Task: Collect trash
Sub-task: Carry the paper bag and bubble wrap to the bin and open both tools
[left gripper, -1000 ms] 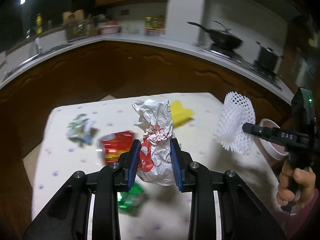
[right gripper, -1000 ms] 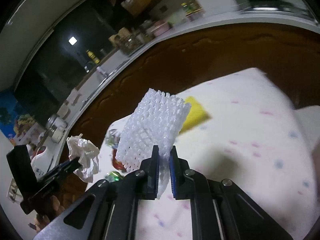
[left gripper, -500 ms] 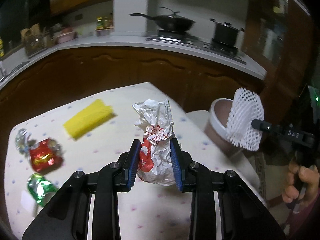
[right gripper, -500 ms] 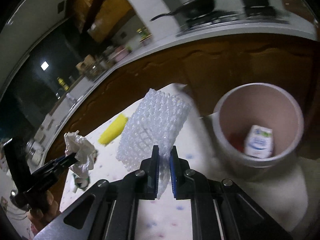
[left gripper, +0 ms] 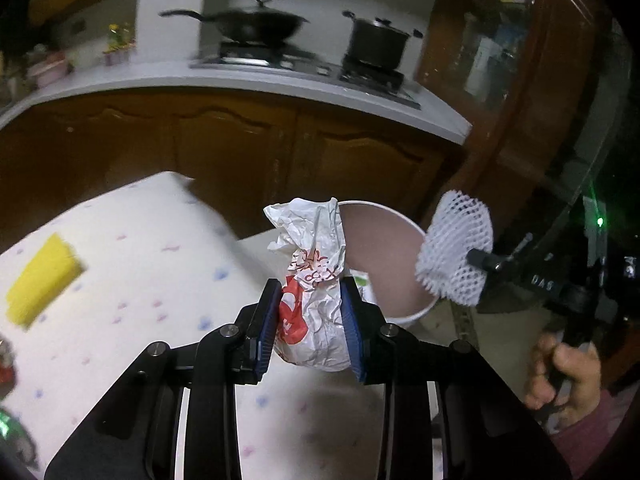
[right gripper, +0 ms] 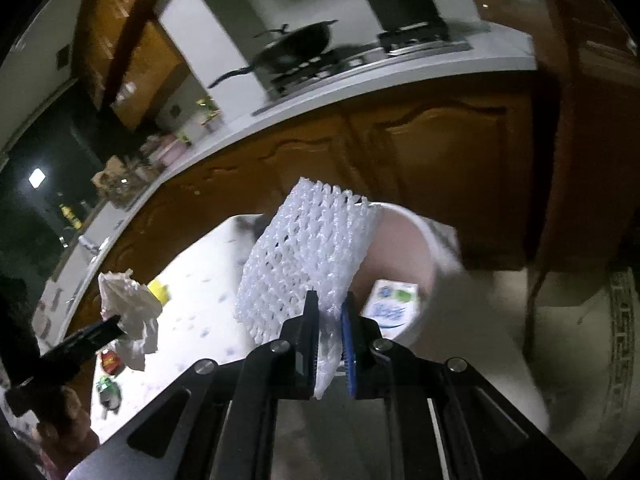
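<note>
The wrapper (left gripper: 316,280) was crumpled white paper printed red; the net sleeve (right gripper: 308,260) was soft white foam mesh; the bin (left gripper: 404,312) looked smooth matt plastic; the cabinets (left gripper: 240,148) were glossy brown wood; the sponge (left gripper: 40,280) was matt yellow foam; the pot (left gripper: 378,42) was dark metal.

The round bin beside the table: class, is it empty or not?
Not empty. The right wrist view shows a white carton lying inside the bin.

You're in a dim kitchen w/ brown wood cabinets (left gripper: 248,140) under a white counter (left gripper: 280,80); a wok (left gripper: 256,24) & pot (left gripper: 378,42) sit on the counter's stove (left gripper: 304,64).
</note>
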### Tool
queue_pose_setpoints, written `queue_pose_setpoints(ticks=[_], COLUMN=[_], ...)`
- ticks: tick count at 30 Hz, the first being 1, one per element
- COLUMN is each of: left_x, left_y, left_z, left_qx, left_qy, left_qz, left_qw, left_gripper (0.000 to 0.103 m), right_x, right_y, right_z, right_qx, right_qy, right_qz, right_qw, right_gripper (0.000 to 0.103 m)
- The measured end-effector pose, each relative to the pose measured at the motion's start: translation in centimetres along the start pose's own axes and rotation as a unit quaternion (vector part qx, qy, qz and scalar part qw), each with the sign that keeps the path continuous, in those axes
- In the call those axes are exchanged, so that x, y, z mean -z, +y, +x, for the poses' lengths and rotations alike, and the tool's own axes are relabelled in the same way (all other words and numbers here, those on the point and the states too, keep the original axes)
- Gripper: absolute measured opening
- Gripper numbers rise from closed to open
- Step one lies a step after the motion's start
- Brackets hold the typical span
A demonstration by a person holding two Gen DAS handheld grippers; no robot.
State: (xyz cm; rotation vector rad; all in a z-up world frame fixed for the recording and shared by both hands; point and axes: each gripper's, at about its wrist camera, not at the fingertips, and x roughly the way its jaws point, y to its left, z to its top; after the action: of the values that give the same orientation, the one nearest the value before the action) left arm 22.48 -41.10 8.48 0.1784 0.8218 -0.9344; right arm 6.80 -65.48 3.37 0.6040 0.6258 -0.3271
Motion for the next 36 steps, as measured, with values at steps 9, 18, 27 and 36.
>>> queue_pose_setpoints(ticks=[9,18,27,36], left_x=[-3.4,-2.3,-1.5,-1.5], left_y=[-2.7,-3.3,-2.5,-2.0], left_z=[9.4,15.3,15.8,13.8], left_qx=[0.066,0.051,0.069,0.075], left_qy=[0.047,0.102,0.122,0.105], left_qz=[0.006,0.02,0.008,-0.01], left_qw=[0.9967,0.9932,0.9901,0.9916], left_gripper=[0.028,0.03,0.045,0.053], right_x=[-1.7,-1.6,-1.7,-2.3], right_y=[-2.6,-3.1,-4.2,-5.2], right_z=[3.8,6.2,6.2,4.1], right_qx=[0.018,0.039,0.018,0.012], right_qy=[0.037,0.066,0.067,0.034], right_qz=[-0.011,-0.032,-0.014,0.018], right_qw=[0.999,0.997,0.998,0.999], right_gripper=[0.013,0.013,0.032,0.035])
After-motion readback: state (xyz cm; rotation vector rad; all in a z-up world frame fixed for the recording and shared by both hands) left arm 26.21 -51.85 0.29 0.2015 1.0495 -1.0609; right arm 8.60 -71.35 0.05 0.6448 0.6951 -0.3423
